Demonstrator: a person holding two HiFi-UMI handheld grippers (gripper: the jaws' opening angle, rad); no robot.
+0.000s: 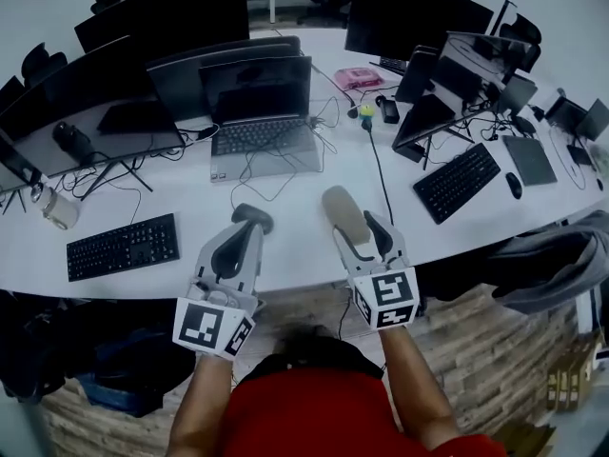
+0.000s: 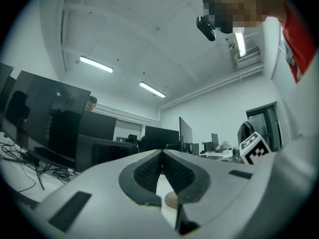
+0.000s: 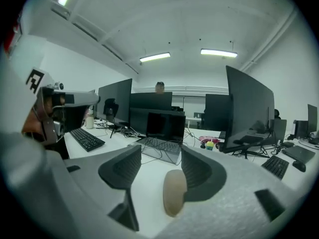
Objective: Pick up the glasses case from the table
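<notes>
The glasses case (image 1: 343, 212) is a beige oblong lying on the white table (image 1: 295, 255) near its front edge. In the right gripper view the case (image 3: 174, 190) sits between the jaws, closer to the right-hand pad, and neither pad presses on it. My right gripper (image 1: 360, 227) (image 3: 160, 156) is open around it. Just left of the case, my left gripper (image 1: 249, 219) (image 2: 162, 153) hovers with its pads together and nothing between them. A sliver of the case (image 2: 171, 199) shows under its jaws.
An open laptop (image 1: 259, 112) with trailing cables stands beyond the case. A black keyboard (image 1: 124, 246) lies at the left and another keyboard (image 1: 457, 181) at the right. Dark monitors (image 1: 171, 17) line the back. A jar (image 1: 57, 208) stands far left.
</notes>
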